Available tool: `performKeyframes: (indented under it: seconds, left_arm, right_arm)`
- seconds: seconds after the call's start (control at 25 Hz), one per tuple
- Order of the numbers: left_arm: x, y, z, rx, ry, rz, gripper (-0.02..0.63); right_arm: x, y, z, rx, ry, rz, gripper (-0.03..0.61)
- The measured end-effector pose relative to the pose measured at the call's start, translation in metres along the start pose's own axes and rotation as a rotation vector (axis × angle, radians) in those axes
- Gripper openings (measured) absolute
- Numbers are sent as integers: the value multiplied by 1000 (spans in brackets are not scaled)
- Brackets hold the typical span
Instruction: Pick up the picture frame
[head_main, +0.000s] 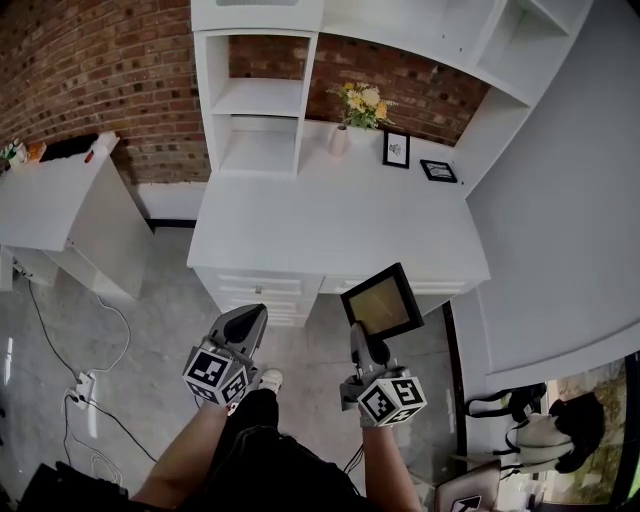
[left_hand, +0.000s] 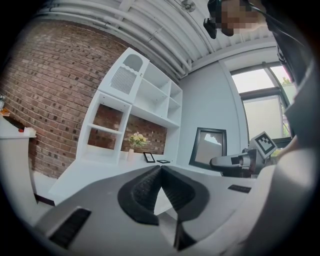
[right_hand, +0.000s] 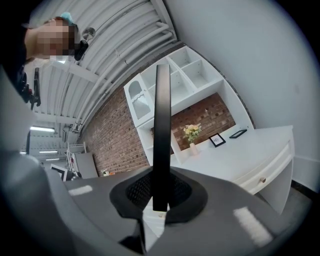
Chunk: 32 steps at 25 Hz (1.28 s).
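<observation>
A black picture frame with a tan backing hangs in the air in front of the white desk, and my right gripper is shut on its lower edge. In the right gripper view the picture frame stands edge-on, upright between the pads. My left gripper floats to the left of it, shut with nothing in it; in its own view the left gripper has its pads meeting, and the held picture frame shows to the right.
On the desk's back stand a vase of yellow flowers, a small upright frame and a flat one. A white shelf unit rises at the back left. A second white table and floor cables lie left.
</observation>
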<state>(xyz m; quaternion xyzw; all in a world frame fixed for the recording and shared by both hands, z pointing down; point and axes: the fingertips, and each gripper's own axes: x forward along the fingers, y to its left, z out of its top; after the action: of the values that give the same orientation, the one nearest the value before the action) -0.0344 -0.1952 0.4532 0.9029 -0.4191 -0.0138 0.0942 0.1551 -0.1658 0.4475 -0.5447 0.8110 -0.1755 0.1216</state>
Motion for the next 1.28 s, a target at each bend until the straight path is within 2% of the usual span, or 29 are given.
performKeyframes:
  seconds: [0.4,1.28]
  left_arm:
    - [-31,-18,15,30,-27,22,8]
    - [-84,-49,23,30,-77,44,8]
  right_arm:
    - [-26,18,13,-47,-29,18,37]
    - [-80,47,23,-144,-53,12,37]
